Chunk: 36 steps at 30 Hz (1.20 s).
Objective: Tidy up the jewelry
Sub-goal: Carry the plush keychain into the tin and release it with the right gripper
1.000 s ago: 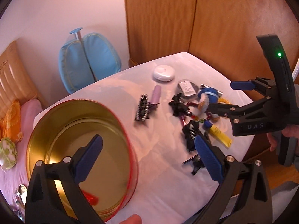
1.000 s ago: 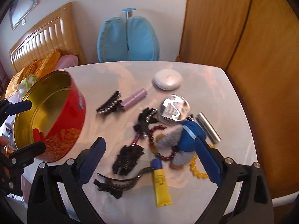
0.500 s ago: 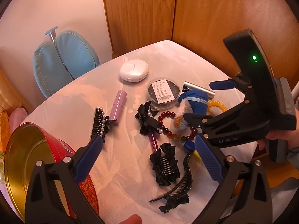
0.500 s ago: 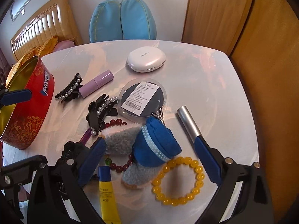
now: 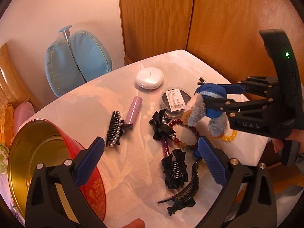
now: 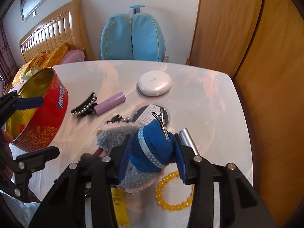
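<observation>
White table (image 6: 209, 98), right gripper (image 6: 152, 152) clamping plush toy (image 6: 153, 148)

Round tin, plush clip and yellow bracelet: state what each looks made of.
Round tin: apparently sheet metal, shiny gold inside, printed red outside; it mirrors the light.
Plush clip, held by the right gripper: fuzzy grey pile with blue fabric cap, metal alligator clip on top.
Yellow bracelet: glossy translucent beads, plastic, resin or glass; cannot tell which.
</observation>
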Tool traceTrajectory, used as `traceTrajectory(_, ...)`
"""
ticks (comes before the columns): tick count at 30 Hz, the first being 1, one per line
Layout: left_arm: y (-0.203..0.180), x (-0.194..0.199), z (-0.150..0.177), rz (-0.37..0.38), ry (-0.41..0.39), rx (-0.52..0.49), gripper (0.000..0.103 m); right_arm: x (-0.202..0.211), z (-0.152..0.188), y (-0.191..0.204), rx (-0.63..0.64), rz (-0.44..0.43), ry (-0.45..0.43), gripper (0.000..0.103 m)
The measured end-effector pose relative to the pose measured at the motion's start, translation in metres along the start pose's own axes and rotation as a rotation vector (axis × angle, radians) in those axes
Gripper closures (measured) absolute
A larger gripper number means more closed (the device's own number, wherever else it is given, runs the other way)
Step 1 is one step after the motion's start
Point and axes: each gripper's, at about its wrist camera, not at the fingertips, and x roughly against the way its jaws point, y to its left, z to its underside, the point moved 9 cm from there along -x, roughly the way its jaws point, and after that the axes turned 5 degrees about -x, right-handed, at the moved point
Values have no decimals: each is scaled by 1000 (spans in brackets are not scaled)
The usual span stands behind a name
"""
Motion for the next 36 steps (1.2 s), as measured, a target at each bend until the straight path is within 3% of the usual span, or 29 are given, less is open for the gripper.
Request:
traceTrajectory(4,34,32,9,-49,-42,34,7,22,-23,45,55,-40,-57,59)
traceTrajectory(8,91,70,32,-149,-69,116,7,39,-47,119,141,-132,-119,59)
traceTrajectory(13,176,120,88,-299,-60,259,7,48,-65,226,298,-257,-166,59)
traceTrajectory(18,241,157,150,-437,-24,377,7,36,-60,315,431,-344,-144,59)
traceTrajectory(27,287,176,221,-476,9,526,7,0,-29,396,552,-392,-42,59)
traceTrajectory(36,294,162,252,-426,17,596,7,-62,-14,402,525,-305,96,59)
